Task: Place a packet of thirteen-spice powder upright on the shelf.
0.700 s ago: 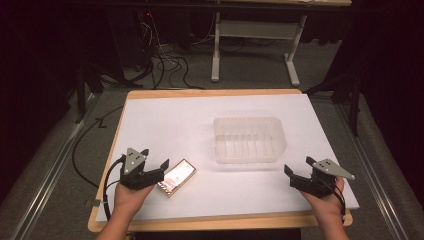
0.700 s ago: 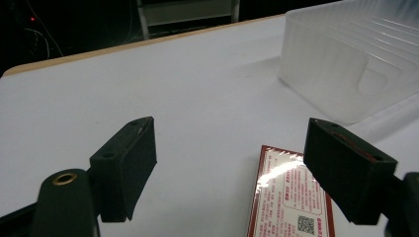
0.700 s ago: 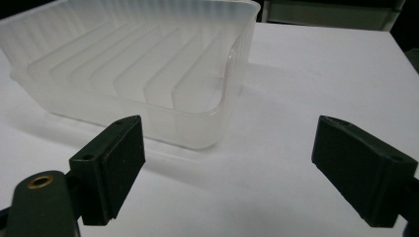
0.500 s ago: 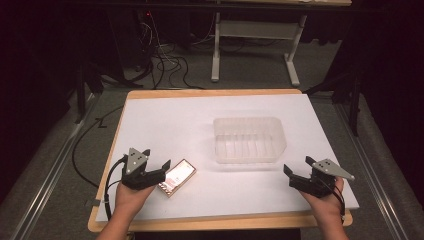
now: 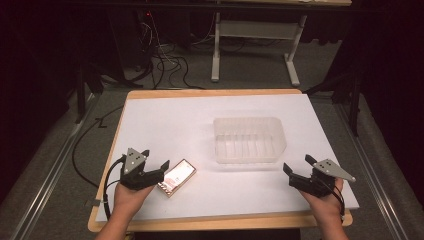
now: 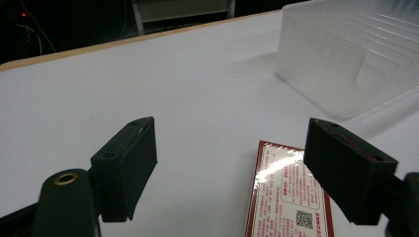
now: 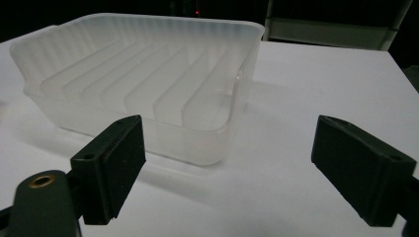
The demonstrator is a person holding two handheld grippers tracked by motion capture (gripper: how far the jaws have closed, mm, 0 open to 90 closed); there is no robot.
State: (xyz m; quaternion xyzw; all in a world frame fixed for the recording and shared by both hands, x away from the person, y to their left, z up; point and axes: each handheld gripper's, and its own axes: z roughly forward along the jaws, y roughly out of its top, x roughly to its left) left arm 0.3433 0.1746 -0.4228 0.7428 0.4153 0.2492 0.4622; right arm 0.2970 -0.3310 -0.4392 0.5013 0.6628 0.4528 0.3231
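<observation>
A flat red-bordered printed packet (image 5: 176, 177) lies on the white surface (image 5: 200, 125), just ahead of the left gripper (image 5: 156, 161), fingers spread; right gripper (image 5: 298, 164) likewise spread.

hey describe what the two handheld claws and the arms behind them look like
Both the left claw and right claw are black, each with two blocky rectangular jaws and a grey three-cornered plate on top. A black cable trails from the left one. The forearms are bare, no sleeves visible.
</observation>
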